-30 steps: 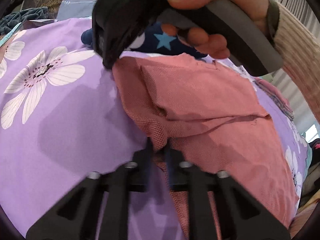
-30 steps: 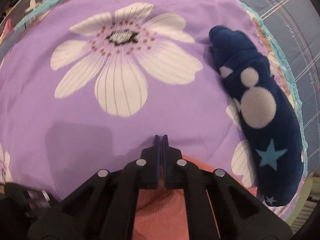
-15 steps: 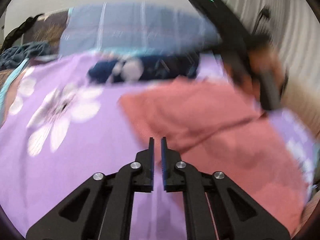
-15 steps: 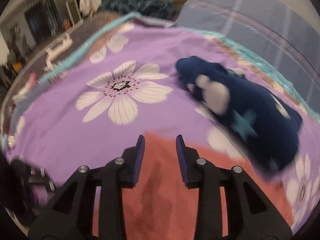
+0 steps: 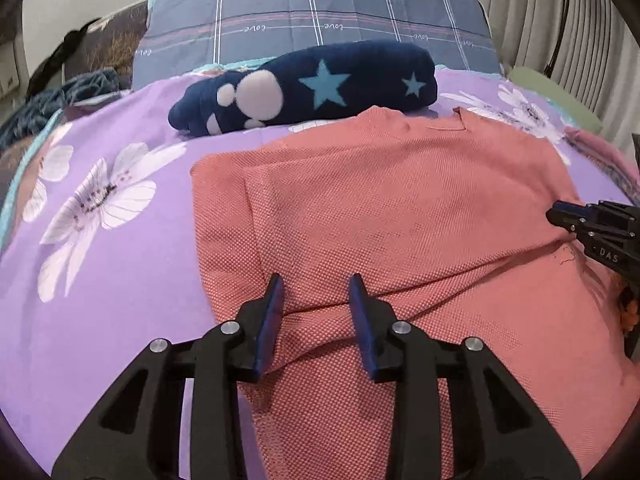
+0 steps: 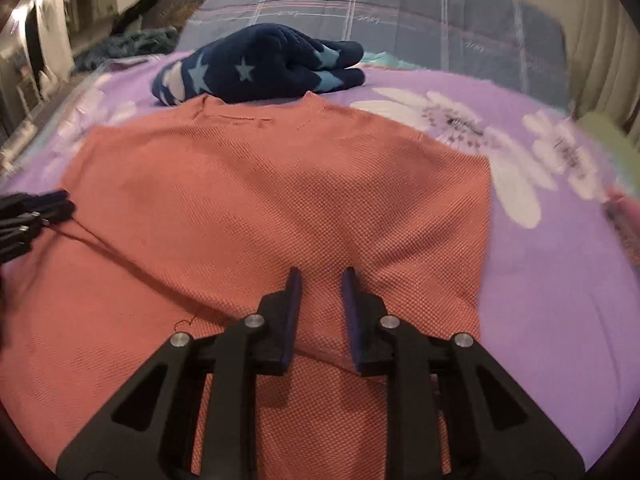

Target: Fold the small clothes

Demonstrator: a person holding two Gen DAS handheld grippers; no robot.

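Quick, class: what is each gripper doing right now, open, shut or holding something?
Left gripper: open, holding nothing, above the pink shirt.
Right gripper: open, holding nothing, above the same shirt.

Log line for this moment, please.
left gripper: open, empty | right gripper: open, empty | pink shirt: sleeves folded in, flat on purple bedspread | next: fold hem up, likely
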